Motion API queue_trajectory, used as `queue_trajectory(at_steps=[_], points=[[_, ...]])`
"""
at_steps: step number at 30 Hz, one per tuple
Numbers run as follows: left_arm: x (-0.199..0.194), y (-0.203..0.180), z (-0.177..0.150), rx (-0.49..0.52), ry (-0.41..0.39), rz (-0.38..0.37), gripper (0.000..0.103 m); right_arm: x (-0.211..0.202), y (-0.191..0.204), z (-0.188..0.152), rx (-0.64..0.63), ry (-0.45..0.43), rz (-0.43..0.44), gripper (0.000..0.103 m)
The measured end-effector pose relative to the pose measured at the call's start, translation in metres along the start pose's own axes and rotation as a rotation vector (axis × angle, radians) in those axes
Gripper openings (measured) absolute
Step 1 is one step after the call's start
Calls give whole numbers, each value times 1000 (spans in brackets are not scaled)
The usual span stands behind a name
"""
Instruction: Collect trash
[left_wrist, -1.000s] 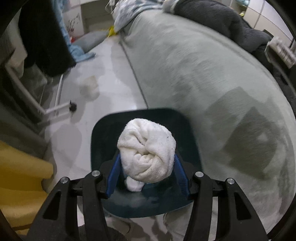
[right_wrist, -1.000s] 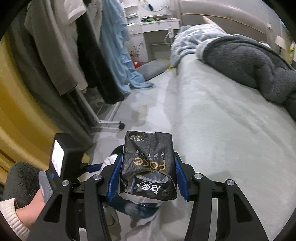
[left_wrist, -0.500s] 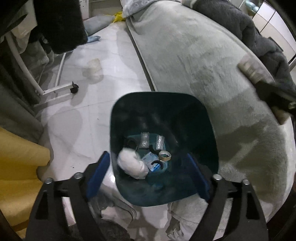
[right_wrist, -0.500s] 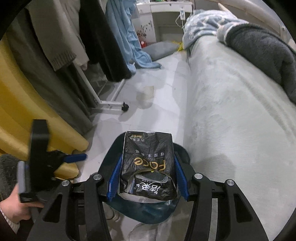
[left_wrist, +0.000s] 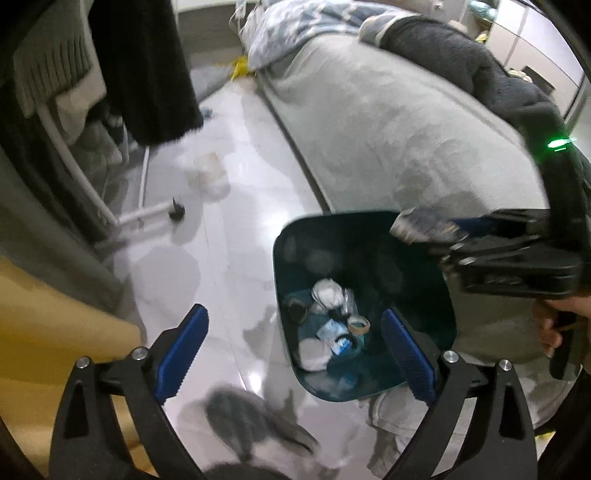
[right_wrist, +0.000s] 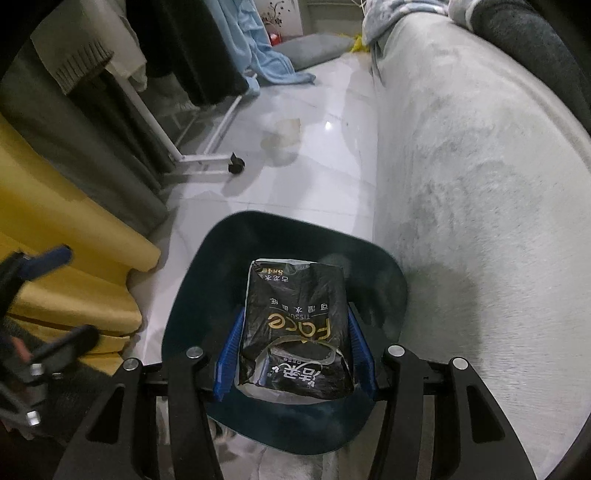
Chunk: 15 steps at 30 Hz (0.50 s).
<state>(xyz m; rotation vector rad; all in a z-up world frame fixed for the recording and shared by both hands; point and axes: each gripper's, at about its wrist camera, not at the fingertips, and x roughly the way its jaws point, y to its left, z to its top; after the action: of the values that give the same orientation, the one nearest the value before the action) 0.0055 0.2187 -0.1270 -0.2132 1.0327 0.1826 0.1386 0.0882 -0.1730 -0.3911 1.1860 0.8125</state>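
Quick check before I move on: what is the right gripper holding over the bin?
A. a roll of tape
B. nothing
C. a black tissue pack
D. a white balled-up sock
C: the right gripper has its blue pads pressed on the black tissue pack, above the open dark teal bin.

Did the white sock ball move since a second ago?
Yes. The white sock ball has dropped from between the left tool's pads, which have just been opening, to the bottom of the dark teal bin.
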Motion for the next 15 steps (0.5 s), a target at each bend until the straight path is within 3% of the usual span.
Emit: queue_trajectory(at_steps=[8, 10, 13, 15], points=[[-26, -6, 16, -1, -158, -11, 97, 16, 12, -6, -29, 53, -27, 56], [-34, -8, 21, -9, -197, -20, 98, 17, 13, -6, -31, 59, -29, 62], [-45, -13, 27, -14, -242, -20, 98, 13, 14, -2, -26, 53, -28, 84], [-57, -15, 30, -17, -286, -29, 99, 5, 14, 2, -18, 34, -26, 89]])
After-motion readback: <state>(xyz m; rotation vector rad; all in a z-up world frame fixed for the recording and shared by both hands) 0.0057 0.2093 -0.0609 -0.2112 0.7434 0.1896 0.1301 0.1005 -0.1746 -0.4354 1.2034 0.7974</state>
